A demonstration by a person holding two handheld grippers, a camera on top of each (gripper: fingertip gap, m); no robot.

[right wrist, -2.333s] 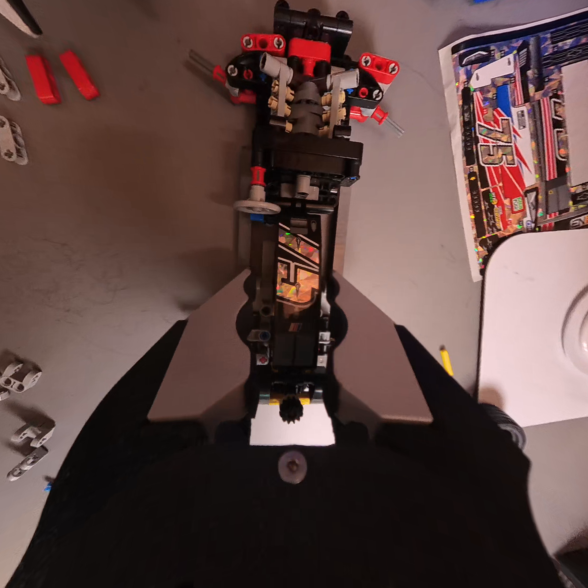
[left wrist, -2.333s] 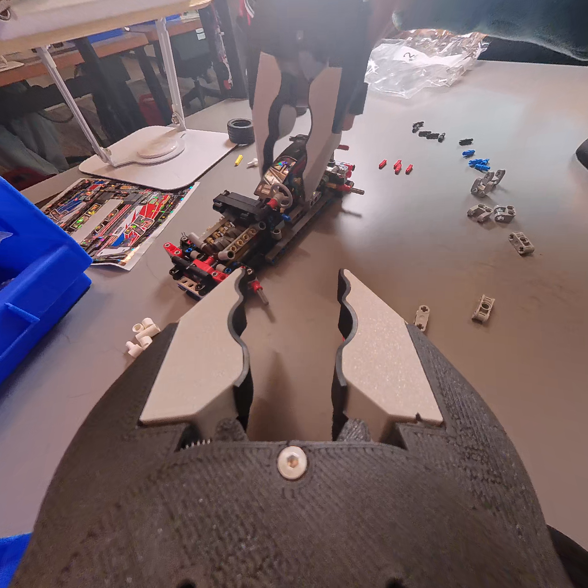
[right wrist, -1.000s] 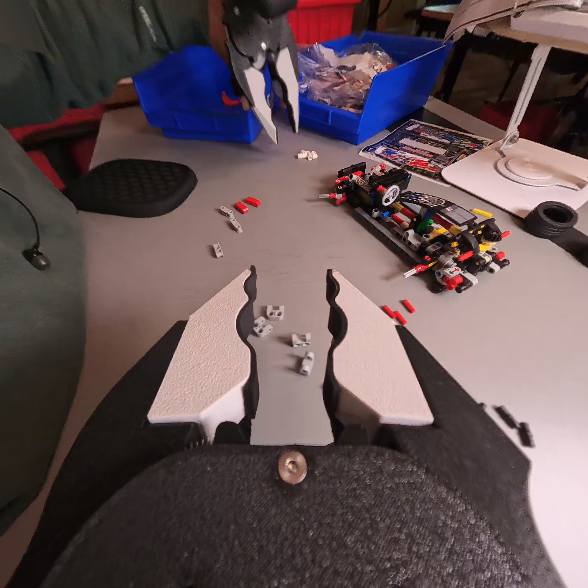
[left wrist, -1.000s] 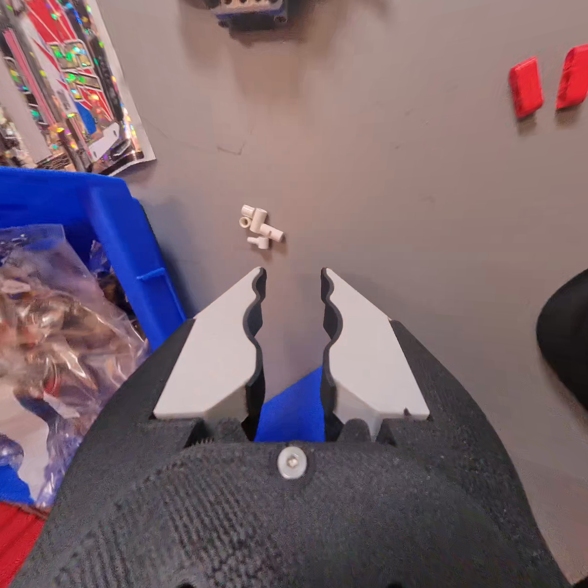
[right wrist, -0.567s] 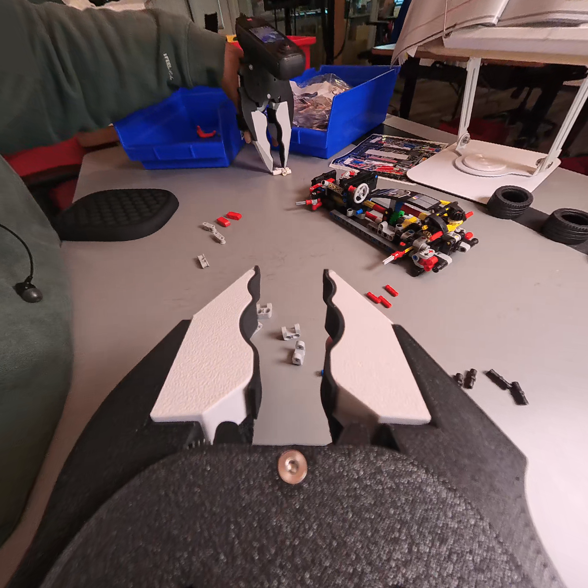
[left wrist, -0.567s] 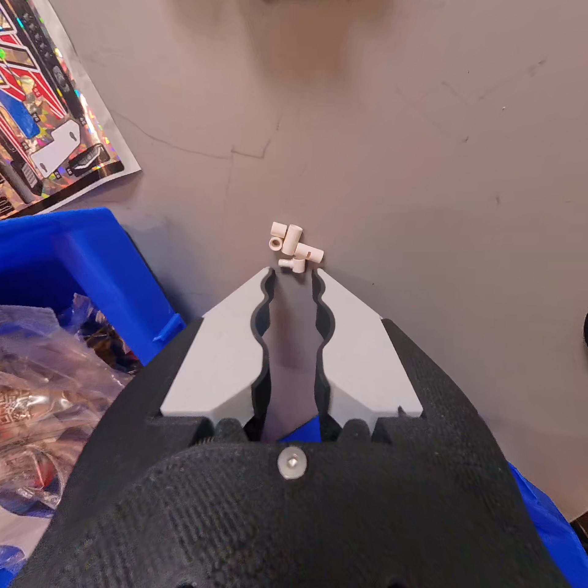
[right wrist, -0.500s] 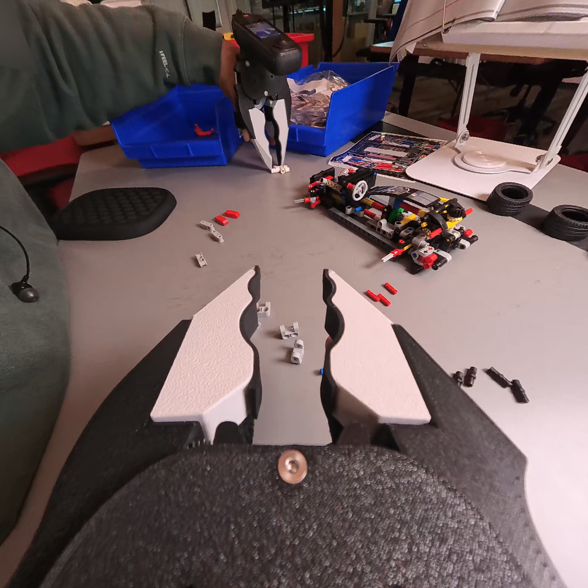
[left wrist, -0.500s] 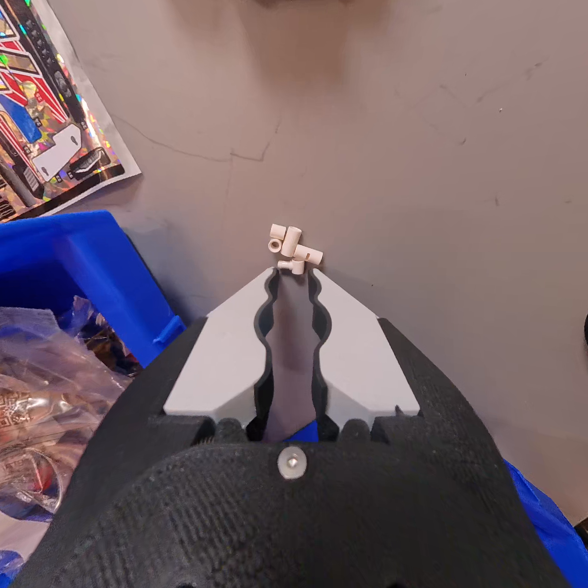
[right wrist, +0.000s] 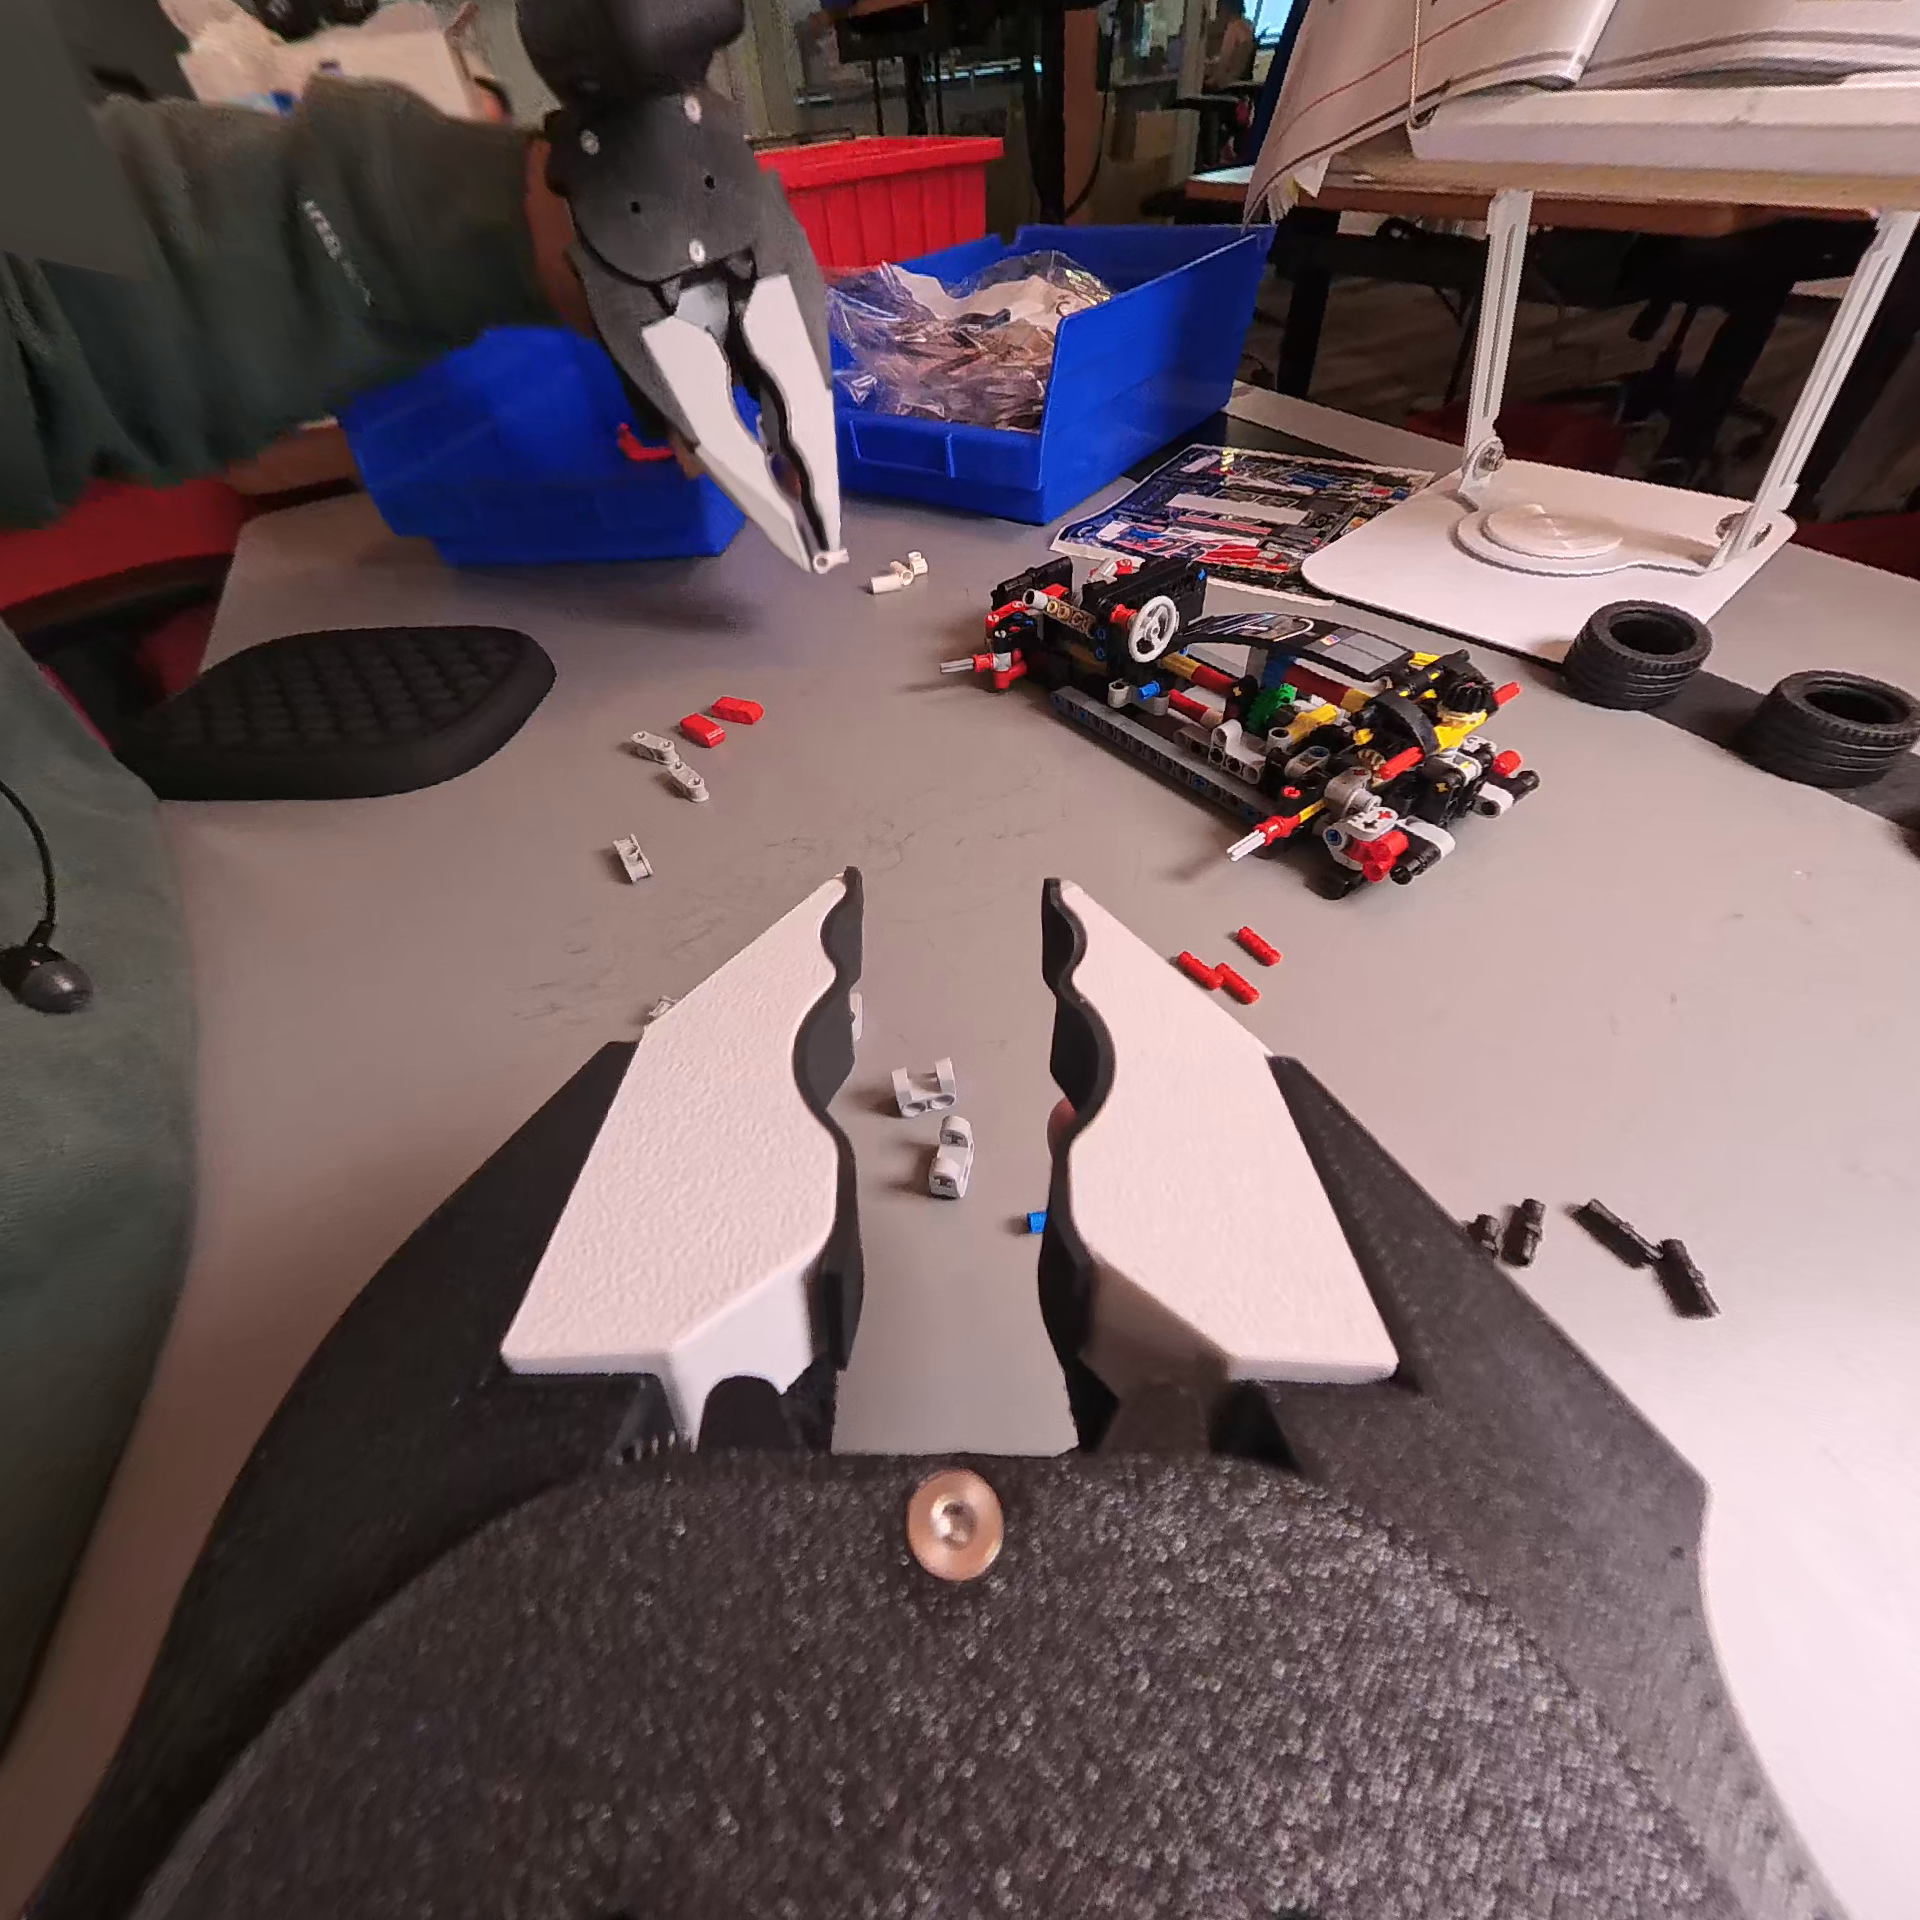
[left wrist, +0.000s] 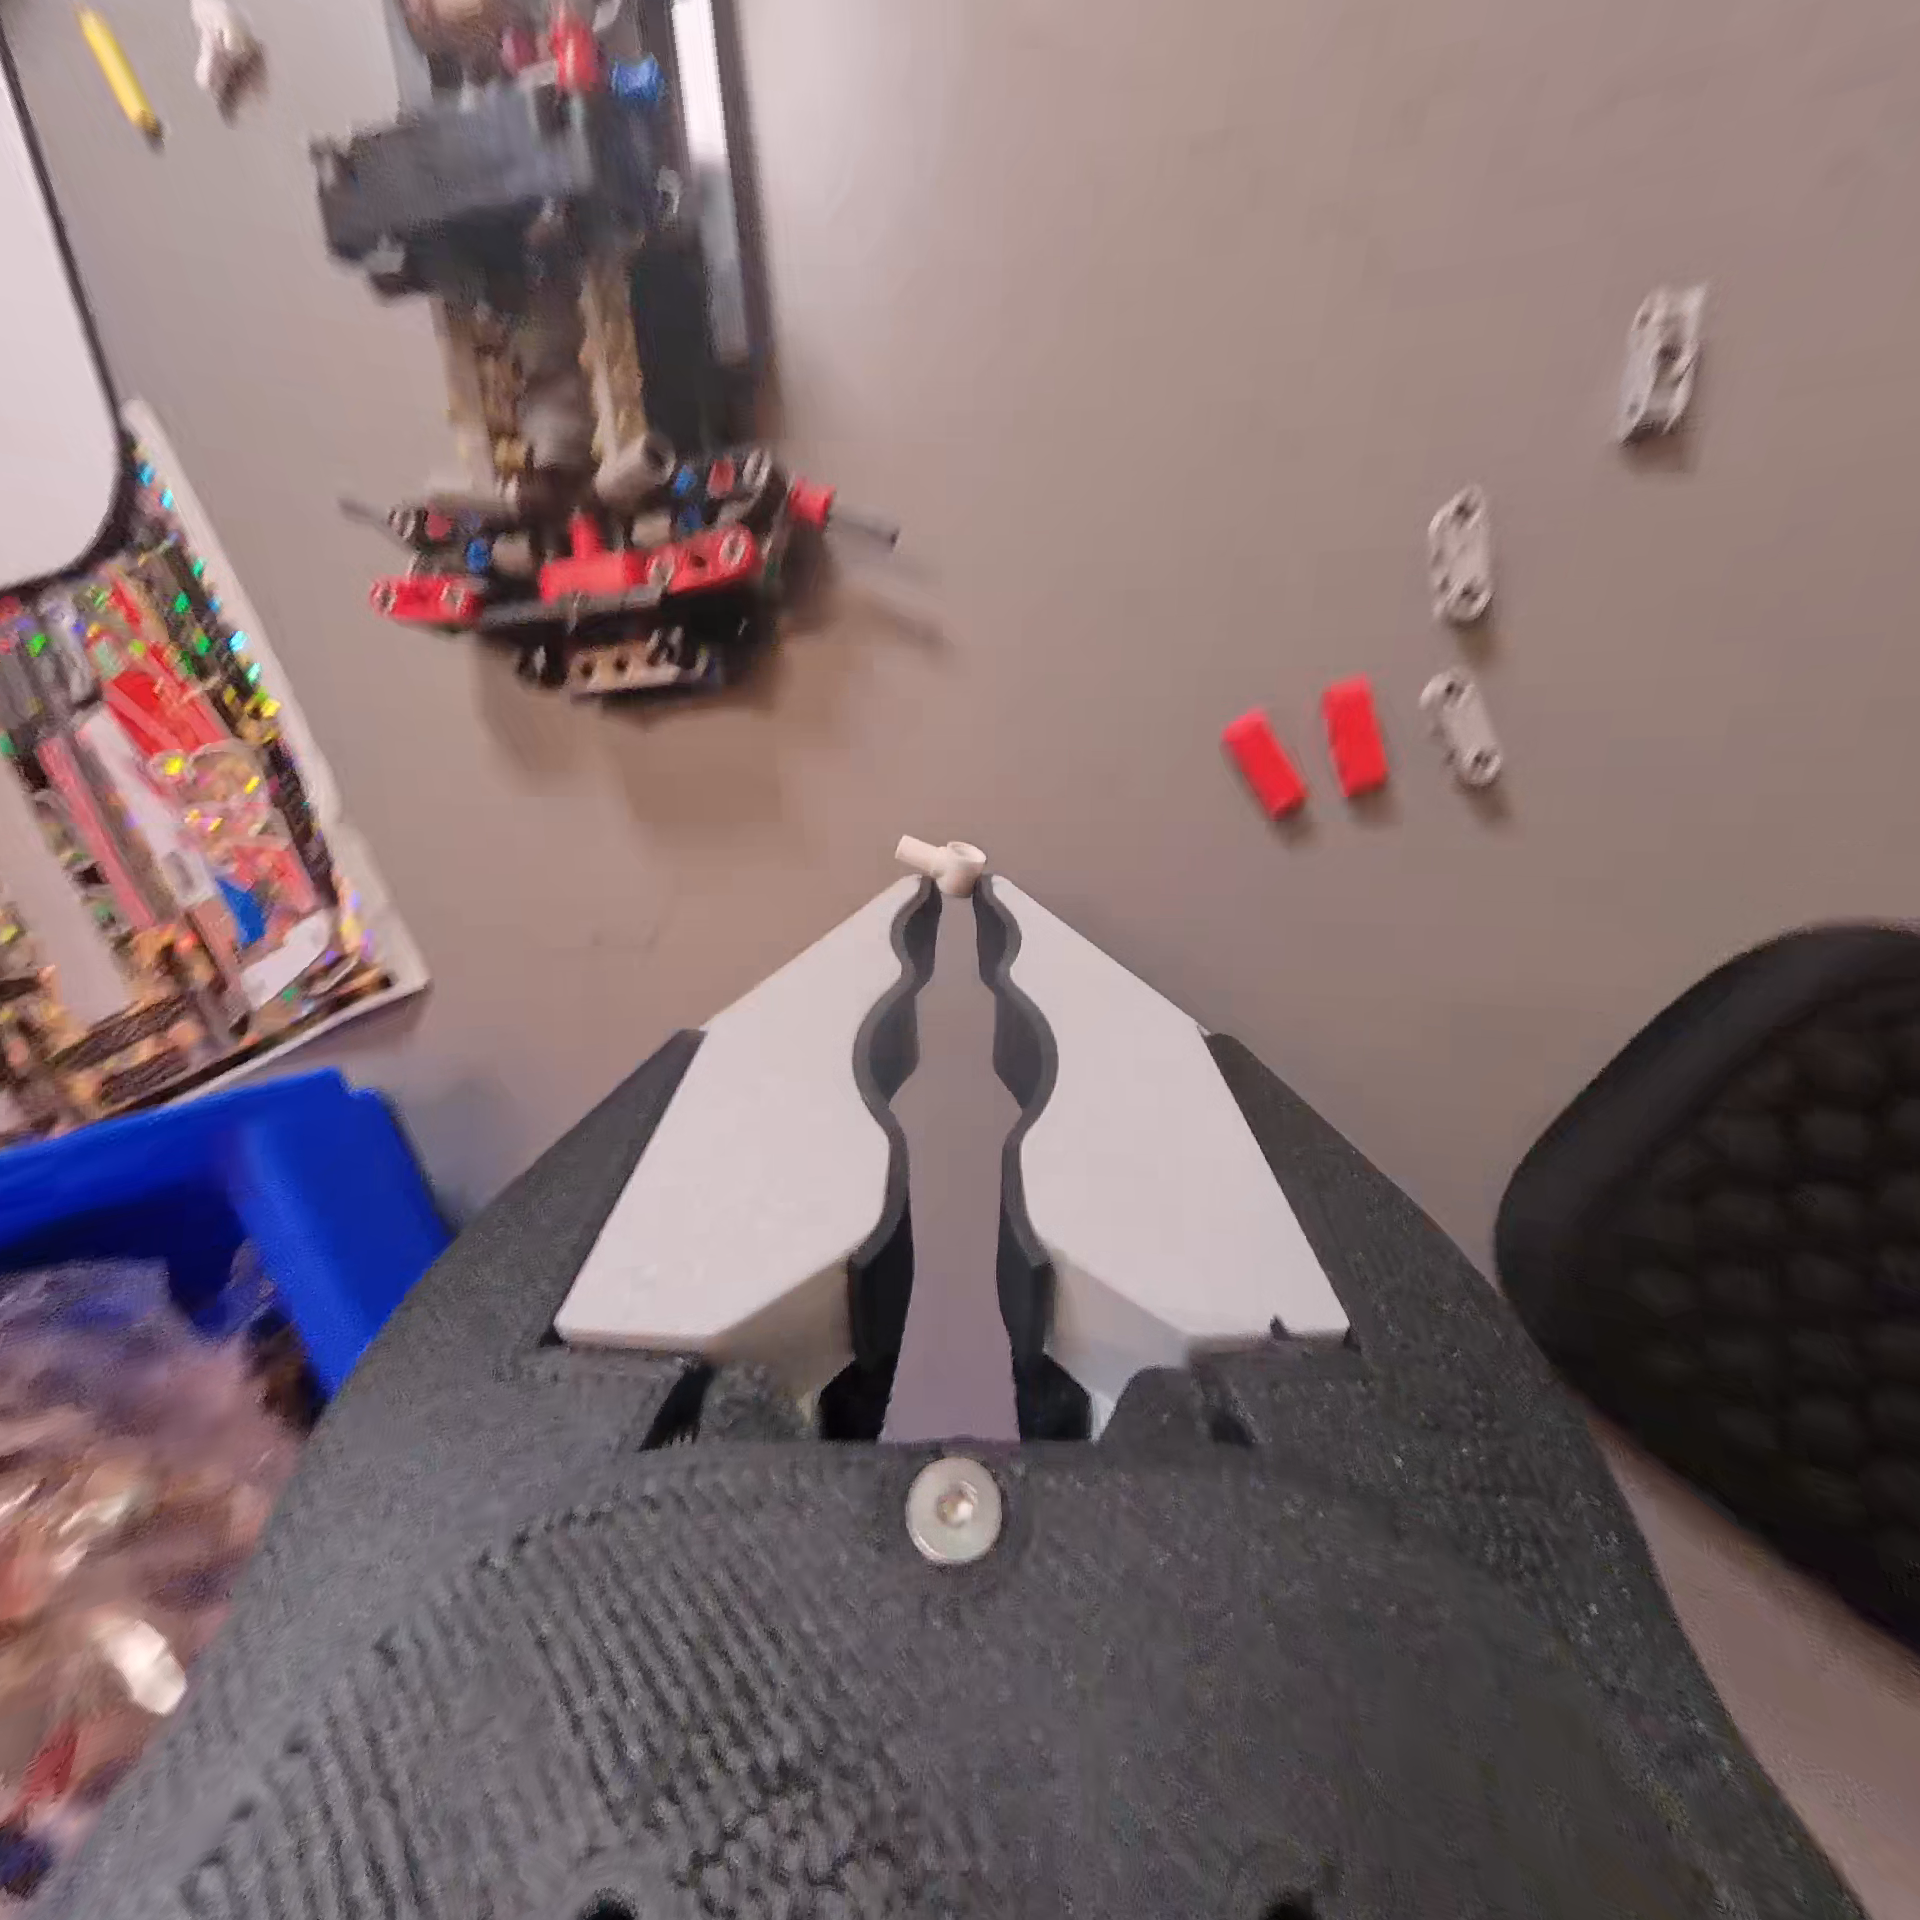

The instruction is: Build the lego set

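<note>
In your left wrist view, your left gripper (left wrist: 948, 881) is pinched onto a small white connector (left wrist: 943, 858) at the very tips, so the piece sticks out past the fingers, which I judge leaves its free end clear for pushing into the model. It hangs above the grey table (left wrist: 1195, 395), not resting on it. The half-built car (left wrist: 582, 416) lies toward the far left of the table, its red-trimmed end turned to you, likely so the next piece can go on there. Two red pieces (left wrist: 1307, 740) and some grey links (left wrist: 1460, 623) lie apart toward the right edge, a sticker sheet (left wrist: 177, 810) lies at the left edge, and a blue bin (left wrist: 260, 1174) sits at the near left; the view is too blurred to read any print. In your right wrist view, your right gripper (right wrist: 951, 904) is spread and empty, low over the near part of the table (right wrist: 1558, 1039), seemingly waiting to steady the car (right wrist: 1257, 717), which sits right of the middle. Two grey connectors (right wrist: 935, 1117) lie between its fingers on the table. More white connectors (right wrist: 899, 574) remain near the far edge, by the blue bins (right wrist: 1039, 405). Tyres (right wrist: 1740, 681) wait at the right edge beside a white stand (right wrist: 1548, 540). The sheet bears print, and the green sleeve (right wrist: 260, 270) a small mark.
</note>
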